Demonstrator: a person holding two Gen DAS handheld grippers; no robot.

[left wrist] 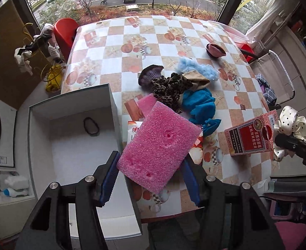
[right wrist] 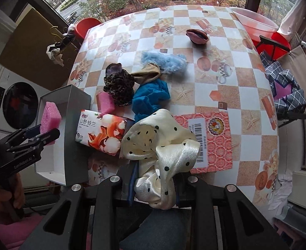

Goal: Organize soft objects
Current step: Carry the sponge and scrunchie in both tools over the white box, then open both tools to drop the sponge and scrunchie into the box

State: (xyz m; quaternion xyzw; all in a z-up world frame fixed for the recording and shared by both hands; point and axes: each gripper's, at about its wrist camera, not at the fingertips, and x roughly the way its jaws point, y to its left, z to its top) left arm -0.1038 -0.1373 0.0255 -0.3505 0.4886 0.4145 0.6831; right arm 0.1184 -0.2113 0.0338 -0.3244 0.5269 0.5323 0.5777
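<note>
My left gripper (left wrist: 150,179) is shut on a pink foam sponge (left wrist: 159,145) and holds it over the right wall of an open grey box (left wrist: 73,102); the sponge also shows in the right wrist view (right wrist: 50,118). A black hair tie (left wrist: 91,126) lies in the box. My right gripper (right wrist: 155,185) is shut on a cream polka-dot scrunchie (right wrist: 163,145). On the table lie a second pink sponge (right wrist: 106,103), a leopard scrunchie (left wrist: 169,91), a blue cloth (left wrist: 200,106), a light-blue fluffy piece (left wrist: 196,67), a tan piece (left wrist: 196,80), and a purple scrunchie (left wrist: 149,74).
A red patterned carton (right wrist: 213,143) and a tissue pack (right wrist: 100,133) lie near the table's front edge. A pink scrunchie (left wrist: 215,50) lies far right. A pink basin (right wrist: 255,24) and red stools (left wrist: 66,31) stand beyond the checkered table (left wrist: 132,33).
</note>
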